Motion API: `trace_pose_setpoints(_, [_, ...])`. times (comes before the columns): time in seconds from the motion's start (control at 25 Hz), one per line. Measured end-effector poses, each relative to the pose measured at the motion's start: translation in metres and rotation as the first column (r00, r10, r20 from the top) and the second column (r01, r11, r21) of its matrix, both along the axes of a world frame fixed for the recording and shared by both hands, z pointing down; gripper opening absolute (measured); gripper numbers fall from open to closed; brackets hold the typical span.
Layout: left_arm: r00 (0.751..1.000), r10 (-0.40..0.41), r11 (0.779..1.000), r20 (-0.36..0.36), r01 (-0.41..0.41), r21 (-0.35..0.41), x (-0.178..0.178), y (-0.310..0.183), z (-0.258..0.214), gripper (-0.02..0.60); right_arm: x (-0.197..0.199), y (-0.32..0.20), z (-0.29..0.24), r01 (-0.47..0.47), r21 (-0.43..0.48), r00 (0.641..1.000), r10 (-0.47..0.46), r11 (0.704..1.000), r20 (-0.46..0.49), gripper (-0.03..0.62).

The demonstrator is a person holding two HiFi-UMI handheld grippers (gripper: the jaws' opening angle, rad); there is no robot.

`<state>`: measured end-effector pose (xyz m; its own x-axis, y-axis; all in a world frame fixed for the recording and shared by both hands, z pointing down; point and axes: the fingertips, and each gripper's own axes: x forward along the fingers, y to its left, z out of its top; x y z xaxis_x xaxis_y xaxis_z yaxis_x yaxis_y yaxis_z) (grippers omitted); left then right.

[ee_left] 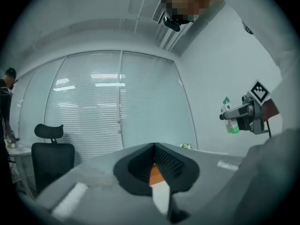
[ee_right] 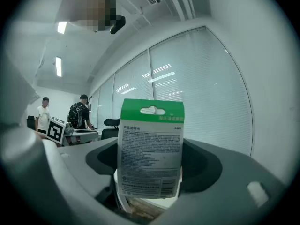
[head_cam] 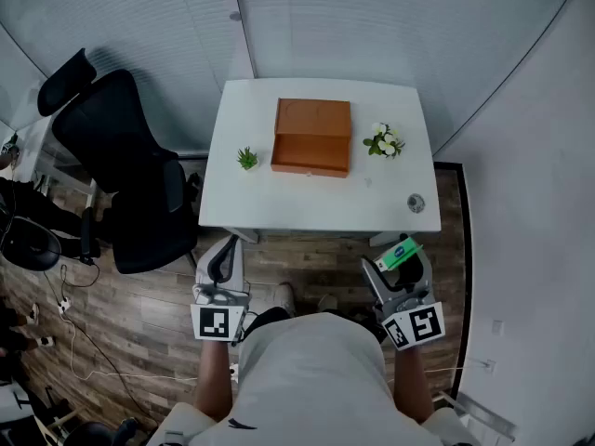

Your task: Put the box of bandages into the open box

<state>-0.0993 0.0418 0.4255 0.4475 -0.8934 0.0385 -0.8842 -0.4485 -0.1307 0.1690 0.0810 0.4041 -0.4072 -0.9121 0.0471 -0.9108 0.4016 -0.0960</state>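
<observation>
Nearest us, our right gripper (head_cam: 398, 266) clamps the green-topped white cardboard box of bandages (ee_right: 151, 149), fine print facing us, short of the white table (head_cam: 279, 203). Our left gripper (ee_left: 153, 149) is pinched closed, empty. The orange-brown box (head_cam: 312, 137) sits mid-table.

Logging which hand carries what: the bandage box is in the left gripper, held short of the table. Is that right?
Not quite. The bandage box is in the right gripper, not the left: the right gripper view shows it upright between those jaws. The left gripper is shut with nothing in it. The rest holds: in the head view the box is short of the table.
</observation>
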Motion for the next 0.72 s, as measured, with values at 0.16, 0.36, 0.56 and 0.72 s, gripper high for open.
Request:
trace_pose_setpoints(0.16, [1.000, -0.002, 1.000, 0.002, 0.002, -0.003, -0.0010, -0.0014, 0.0004, 0.006, 0.0013, -0.0019, -0.0008, -0.004, 0.001, 1.000, 0.004, 1.000, 0.005, 0.370])
trace_pose_setpoints(0.36, [1.000, -0.011, 1.000, -0.010, 0.011, -0.009, -0.0019, -0.0013, -0.0001, 0.006, 0.0011, -0.0017, -0.0021, -0.004, 0.001, 1.000, 0.004, 1.000, 0.000, 0.370])
trace_pose_setpoints(0.56, [1.000, -0.010, 1.000, -0.007, 0.010, -0.012, -0.0020, -0.0030, 0.0014, 0.006, 0.0007, -0.0041, -0.0027, -0.002, -0.004, 1.000, 0.002, 1.000, 0.020, 0.370])
trace_pose_setpoints(0.72, [1.000, -0.005, 1.000, -0.001, 0.005, -0.003, -0.0032, -0.0044, 0.0009, 0.006, 0.0028, -0.0070, -0.0073, -0.011, -0.006, 0.995, 0.012, 1.000, 0.100, 0.371])
